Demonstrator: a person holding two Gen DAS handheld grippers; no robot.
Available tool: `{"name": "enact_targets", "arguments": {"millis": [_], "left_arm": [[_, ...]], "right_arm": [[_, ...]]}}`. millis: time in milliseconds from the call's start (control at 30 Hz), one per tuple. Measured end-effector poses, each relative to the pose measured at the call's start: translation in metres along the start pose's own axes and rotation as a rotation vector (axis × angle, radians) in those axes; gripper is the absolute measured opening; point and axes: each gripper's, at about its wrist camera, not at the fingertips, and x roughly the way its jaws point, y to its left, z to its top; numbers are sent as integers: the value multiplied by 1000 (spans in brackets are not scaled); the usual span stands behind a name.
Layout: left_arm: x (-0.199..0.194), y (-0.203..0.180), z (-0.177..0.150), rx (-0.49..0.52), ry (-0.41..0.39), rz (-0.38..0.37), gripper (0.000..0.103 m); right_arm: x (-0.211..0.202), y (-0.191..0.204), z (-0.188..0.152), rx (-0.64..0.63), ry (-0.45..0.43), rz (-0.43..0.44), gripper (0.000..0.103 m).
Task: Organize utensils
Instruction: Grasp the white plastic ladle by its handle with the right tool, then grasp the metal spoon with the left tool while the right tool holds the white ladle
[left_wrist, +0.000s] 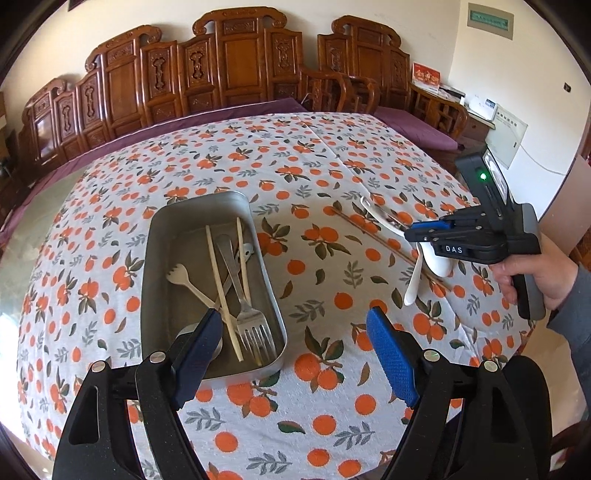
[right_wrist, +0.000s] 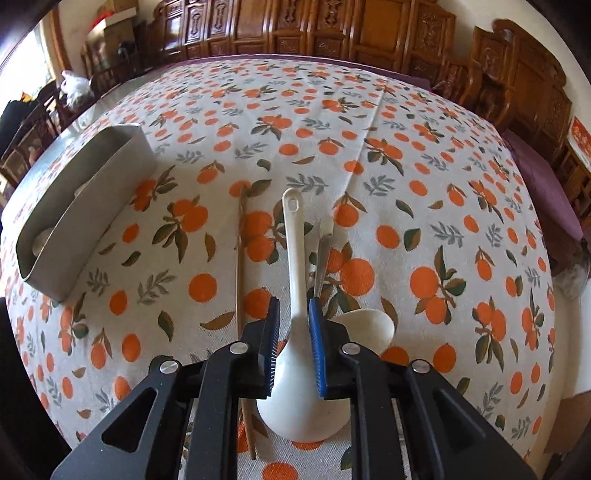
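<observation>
A metal tray (left_wrist: 271, 295) (right_wrist: 55, 229) on the orange-print tablecloth holds chopsticks (left_wrist: 221, 284), a metal fork (left_wrist: 245, 306) and a white plastic fork (left_wrist: 184, 282). My left gripper (left_wrist: 295, 332) is open and empty, low over the tray's near right corner. My right gripper (right_wrist: 293, 314) (left_wrist: 424, 236) has its jaws closed around the neck of a white ceramic spoon (right_wrist: 295, 258) (left_wrist: 437, 262). A second white spoon (right_wrist: 369, 325), a brown chopstick (right_wrist: 240, 266) (left_wrist: 369, 232) and a metal utensil (right_wrist: 323, 254) lie on the cloth beside it.
Carved wooden benches (left_wrist: 229, 66) with purple cushions (left_wrist: 413, 123) run along the table's far side. The table's edge falls away at the right (right_wrist: 554, 295).
</observation>
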Motion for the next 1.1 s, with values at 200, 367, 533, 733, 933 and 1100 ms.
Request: {"name": "enact_targets", "arguments": {"millis": [200, 367, 533, 733, 933, 1100], "left_arm": [[2, 0, -2, 6, 11, 3, 77], [0, -1, -3, 5, 8, 4, 77], [-1, -6, -1, 20, 9, 2, 77], [6, -22, 5, 57, 12, -18, 77], [24, -40, 14, 82, 30, -56, 77], [44, -63, 26, 115, 45, -86, 76]], "right_arm": [[4, 9, 2, -35, 67, 30, 21], [10, 12, -1, -25, 91, 29, 17], [2, 7, -5, 7, 53, 42, 11], [-40, -2, -17, 58, -49, 70, 11], [-68, -22, -34, 105, -105, 65, 11], [-73, -47, -49, 164, -113, 46, 11]]}}
